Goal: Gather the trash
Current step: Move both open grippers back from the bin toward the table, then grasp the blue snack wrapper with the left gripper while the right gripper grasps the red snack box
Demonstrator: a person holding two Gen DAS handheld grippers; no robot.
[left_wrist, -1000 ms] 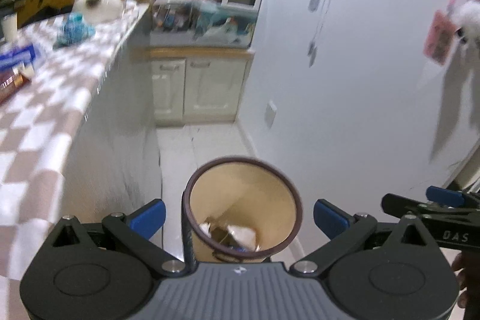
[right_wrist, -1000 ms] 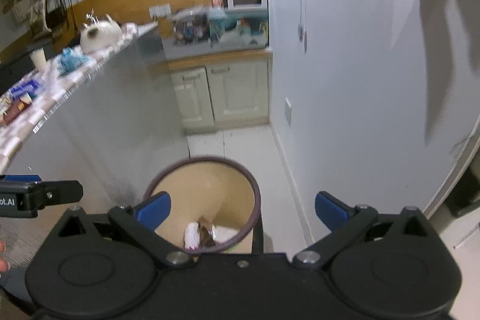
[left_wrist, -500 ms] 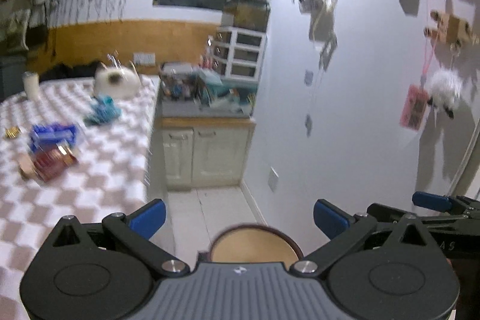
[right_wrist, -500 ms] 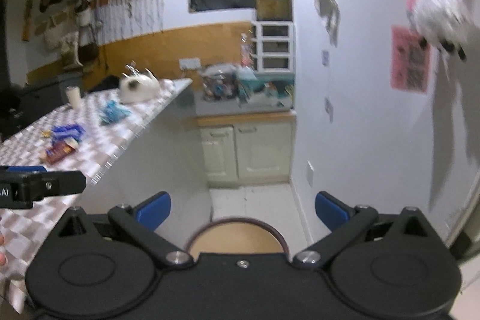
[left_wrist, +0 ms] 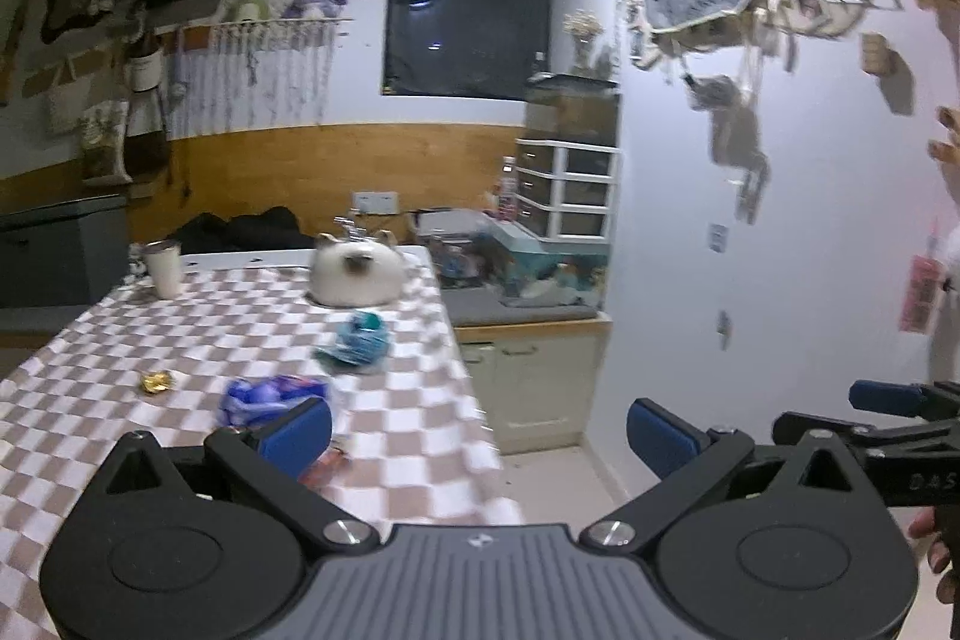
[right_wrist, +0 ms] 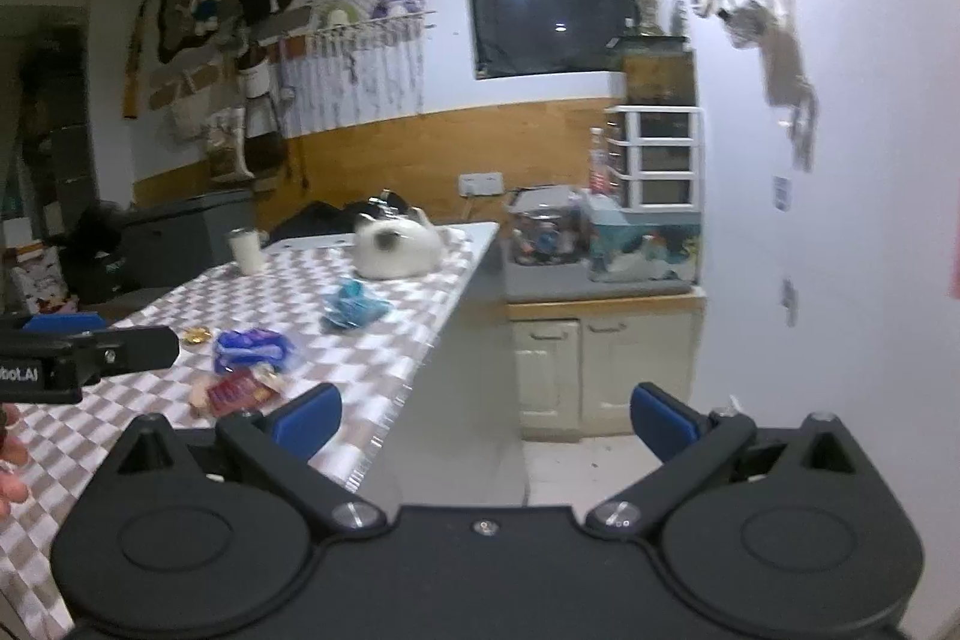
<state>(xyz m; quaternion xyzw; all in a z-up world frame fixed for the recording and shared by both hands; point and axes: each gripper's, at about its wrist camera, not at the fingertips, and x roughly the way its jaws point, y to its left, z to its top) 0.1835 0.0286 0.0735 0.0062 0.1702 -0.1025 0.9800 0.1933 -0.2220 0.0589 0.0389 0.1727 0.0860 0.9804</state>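
Trash lies scattered on the checkered bench (right_wrist: 384,340), all of it placed here relative to the white cat-shaped teapot (right_wrist: 393,247) at the bench's far end. Just in front of the teapot sits a crumpled teal wrapper (right_wrist: 353,305). Nearer the camera than that lies a blue wrapper (right_wrist: 252,347), with a small gold foil piece (right_wrist: 197,336) to its left. Closest of all, below the blue wrapper, is a red packet (right_wrist: 235,391). A white cup (right_wrist: 246,250) stands to the left of the teapot, well apart from the wrappers.

The left hand-held gripper (left_wrist: 479,430) hangs over the bench's near right edge with its blue pads spread wide and nothing between them; its left pad overlaps the blue wrapper in that view. The right hand-held gripper (right_wrist: 485,421) is likewise spread wide and empty, held off the bench's right edge, with pale cabinets (right_wrist: 576,370) beyond it.
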